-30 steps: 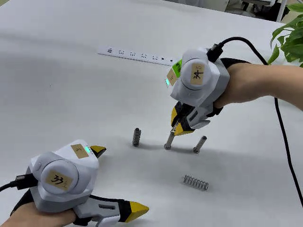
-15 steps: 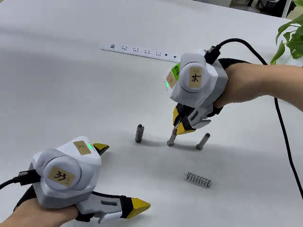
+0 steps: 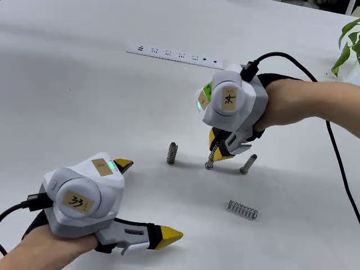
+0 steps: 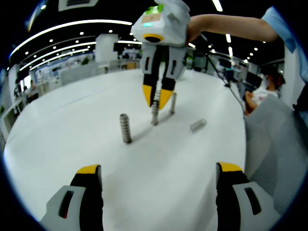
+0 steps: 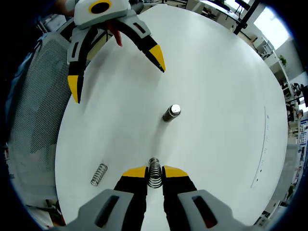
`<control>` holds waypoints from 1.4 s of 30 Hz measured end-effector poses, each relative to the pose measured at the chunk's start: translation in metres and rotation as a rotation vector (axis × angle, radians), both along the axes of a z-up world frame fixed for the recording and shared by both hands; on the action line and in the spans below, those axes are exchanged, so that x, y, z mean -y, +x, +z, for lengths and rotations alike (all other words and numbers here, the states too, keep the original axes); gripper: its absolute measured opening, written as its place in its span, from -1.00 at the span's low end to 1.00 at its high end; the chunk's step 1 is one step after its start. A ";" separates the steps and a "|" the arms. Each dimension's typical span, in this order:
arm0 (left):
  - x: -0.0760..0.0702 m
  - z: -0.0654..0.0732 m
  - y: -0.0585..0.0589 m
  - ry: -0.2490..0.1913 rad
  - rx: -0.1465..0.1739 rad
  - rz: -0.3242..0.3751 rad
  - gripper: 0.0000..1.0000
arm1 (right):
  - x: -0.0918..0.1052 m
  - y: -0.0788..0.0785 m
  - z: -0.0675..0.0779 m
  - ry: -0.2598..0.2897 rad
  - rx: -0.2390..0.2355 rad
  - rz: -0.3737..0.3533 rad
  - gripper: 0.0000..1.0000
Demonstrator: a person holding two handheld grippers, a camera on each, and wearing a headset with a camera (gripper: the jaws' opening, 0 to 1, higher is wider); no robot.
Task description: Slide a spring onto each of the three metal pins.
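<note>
Three metal pins stand mid-table. The left pin (image 3: pixel 172 153) (image 4: pixel 125 128) (image 5: pixel 171 112) wears a spring. Over the middle pin (image 3: pixel 210 163) (image 4: pixel 154 114) my right gripper (image 3: pixel 218 153) (image 4: pixel 158 96) (image 5: pixel 155 172) points down, shut on a second spring (image 5: pixel 154 174) (image 3: pixel 213 151) whose lower end meets the pin's top. The right pin (image 3: pixel 247 163) (image 4: pixel 173 102) is bare and leans. A third spring (image 3: pixel 242 210) (image 4: pixel 198 125) (image 5: pixel 98 174) lies loose on the table. My left gripper (image 3: pixel 147 201) (image 4: pixel 159 171) (image 5: pixel 115 53) hovers open at the near left, holding nothing.
A white power strip (image 3: pixel 174 55) lies at the far side of the white table (image 3: pixel 84 101). A black cable (image 3: pixel 337 169) trails from the right gripper along the right side. Green plant leaves (image 3: pixel 349 42) show at the top right corner.
The right gripper has come lower onto the middle pin with its spring, so less bare pin shows below the jaws. The left gripper stays open in about the same place.
</note>
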State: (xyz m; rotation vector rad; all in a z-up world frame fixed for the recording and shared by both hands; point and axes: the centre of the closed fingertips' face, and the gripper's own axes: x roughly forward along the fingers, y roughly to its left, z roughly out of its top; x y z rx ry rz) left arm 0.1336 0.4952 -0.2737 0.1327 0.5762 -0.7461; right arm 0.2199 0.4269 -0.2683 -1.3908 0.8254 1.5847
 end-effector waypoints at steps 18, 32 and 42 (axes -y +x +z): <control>-0.001 -0.006 -0.006 -0.002 -0.018 0.003 1.00 | 0.000 0.002 -0.023 -0.017 0.017 -0.015 -0.74; -0.002 -0.004 -0.005 -0.005 -0.015 0.006 1.00 | -0.001 0.003 -0.027 -0.004 0.016 -0.032 -0.52; -0.002 0.000 -0.003 -0.003 -0.005 0.001 1.00 | 0.001 0.007 -0.026 0.038 0.050 -0.063 0.50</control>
